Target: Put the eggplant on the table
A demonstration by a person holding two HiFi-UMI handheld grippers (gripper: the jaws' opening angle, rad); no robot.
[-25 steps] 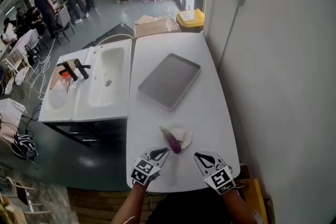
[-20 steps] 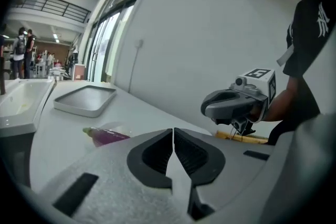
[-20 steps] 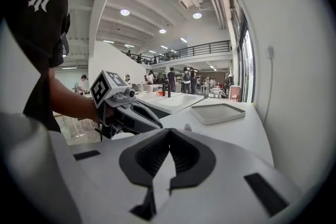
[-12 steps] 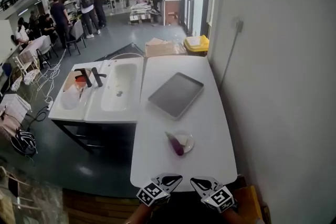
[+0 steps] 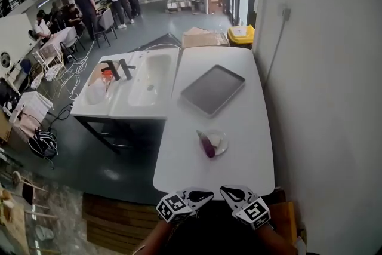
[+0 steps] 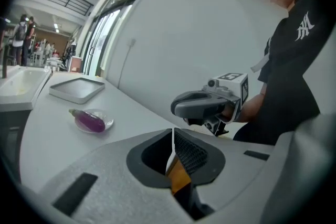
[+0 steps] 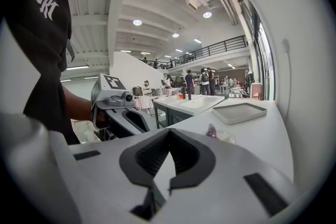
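Small glossy purple eggplant [image 5: 207,144] lies on small clear round dish [image 5: 223,143], mid white table [image 5: 239,110]; left gripper [image 5: 205,193], right gripper [image 5: 227,191] well short, jaws together, empty. Likely light, firm, slick-skinned; grip across thick mid-body.

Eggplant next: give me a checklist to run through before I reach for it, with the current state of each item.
1. The eggplant is in sight, lying on the plate: ok.
2. The left gripper is empty: ok, jaws together with nothing between.
3. The right gripper is empty: ok, jaws together too.
4. Jaws open for a grasp: not ok, both are shut.
5. Way across the table to the eggplant free: ok.
6. Bare table beside the plate for setting it down: ok.
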